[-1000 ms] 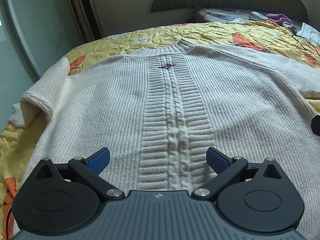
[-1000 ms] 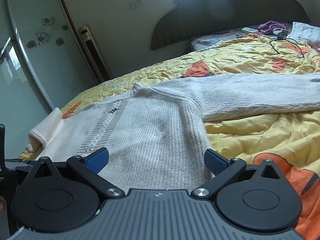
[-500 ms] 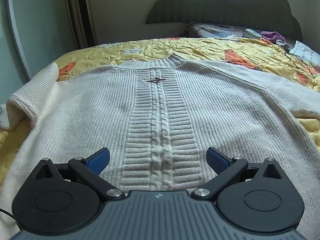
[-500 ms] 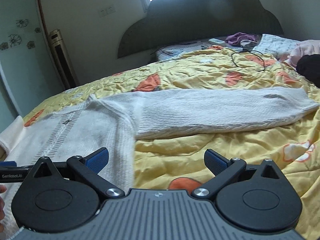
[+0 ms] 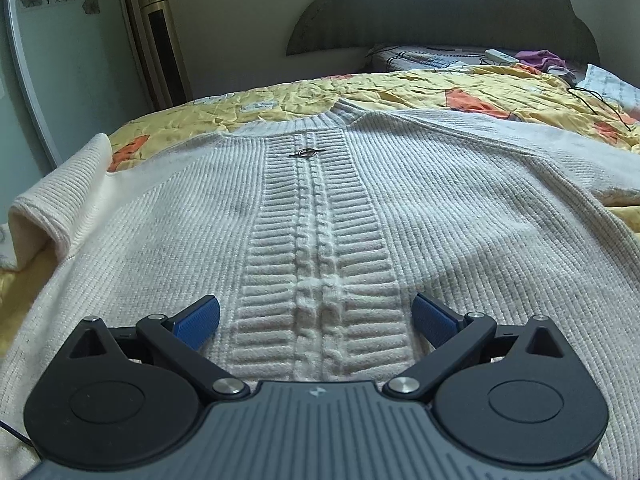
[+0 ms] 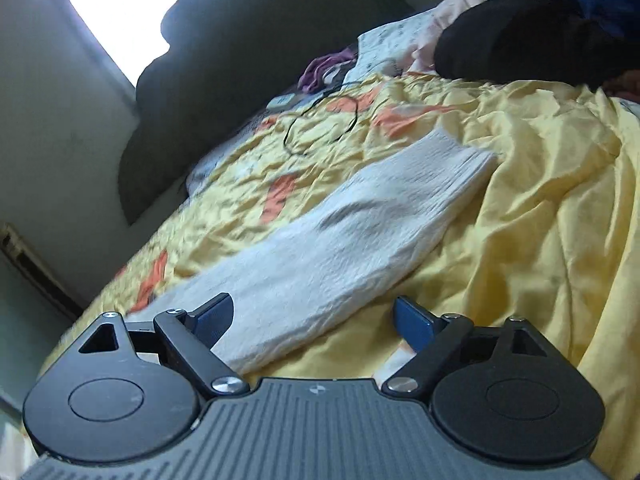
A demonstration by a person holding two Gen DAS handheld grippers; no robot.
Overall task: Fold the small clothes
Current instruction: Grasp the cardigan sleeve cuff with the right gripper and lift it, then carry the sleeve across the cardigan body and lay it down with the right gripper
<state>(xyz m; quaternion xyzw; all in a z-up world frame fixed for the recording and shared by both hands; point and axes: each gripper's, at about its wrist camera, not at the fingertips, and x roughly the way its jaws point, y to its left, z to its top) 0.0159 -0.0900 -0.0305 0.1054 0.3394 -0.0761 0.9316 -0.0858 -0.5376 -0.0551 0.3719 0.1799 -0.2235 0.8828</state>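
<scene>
A cream knitted sweater point(image 5: 320, 208) lies flat on the yellow quilt, front up, its cable panel running toward the collar. My left gripper point(image 5: 316, 320) hovers open over the lower middle of the sweater's body, nothing between its blue pads. In the right wrist view the sweater's long sleeve point(image 6: 360, 240) stretches across the quilt to its ribbed cuff. My right gripper point(image 6: 312, 320) is tilted, low over the near part of that sleeve. Its jaws are closing; the sleeve lies between them but the pads do not press on it.
The bed's yellow quilt point(image 6: 540, 208) with orange patches is wrinkled around the sweater. A black cable loop point(image 6: 320, 120), a remote and purple cloth lie near the dark headboard point(image 5: 440, 8). A dark garment pile point(image 6: 540, 36) sits at the far right. A tall unit point(image 5: 164, 44) stands by the wall.
The right gripper has swung right along the sleeve toward the cuff, rolled, and its jaws have narrowed a little. The left gripper's view has shifted only slightly over the sweater body.
</scene>
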